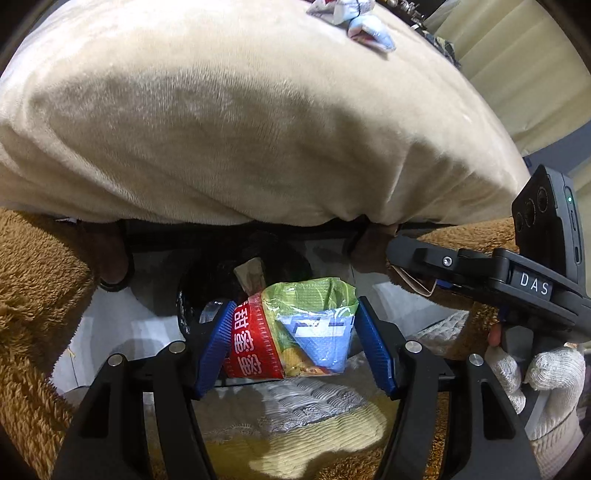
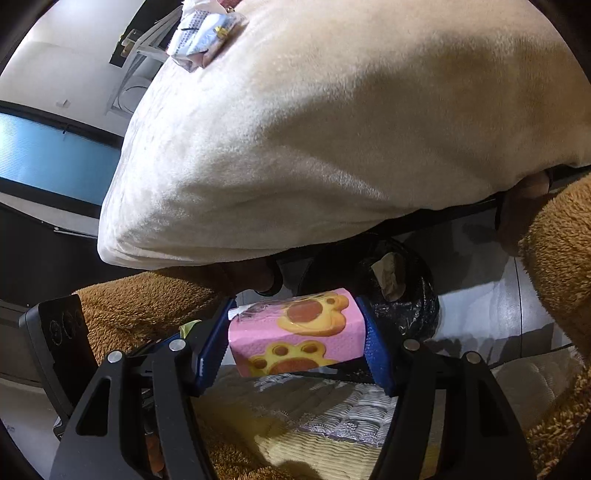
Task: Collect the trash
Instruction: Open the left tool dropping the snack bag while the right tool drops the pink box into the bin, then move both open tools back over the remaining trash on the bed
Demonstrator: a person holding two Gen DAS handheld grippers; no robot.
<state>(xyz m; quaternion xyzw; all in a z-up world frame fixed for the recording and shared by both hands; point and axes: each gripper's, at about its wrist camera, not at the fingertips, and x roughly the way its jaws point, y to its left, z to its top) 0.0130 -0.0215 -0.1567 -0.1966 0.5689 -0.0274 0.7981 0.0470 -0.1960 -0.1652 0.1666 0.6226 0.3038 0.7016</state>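
My left gripper is shut on a crumpled snack wrapper, red, green and blue. My right gripper is shut on a pink packet with yellow paw prints. Both are held above a black-lined trash bin, which also shows in the left wrist view, with a brown paper scrap inside. A further blue-white wrapper lies on top of the cream-covered seat, and shows in the right wrist view. The right gripper body appears at the right of the left view.
A cream blanket drapes a seat above the bin. Brown fluffy fabric flanks both sides. A quilted white-yellow mat lies below the grippers. A gloved hand holds the right gripper.
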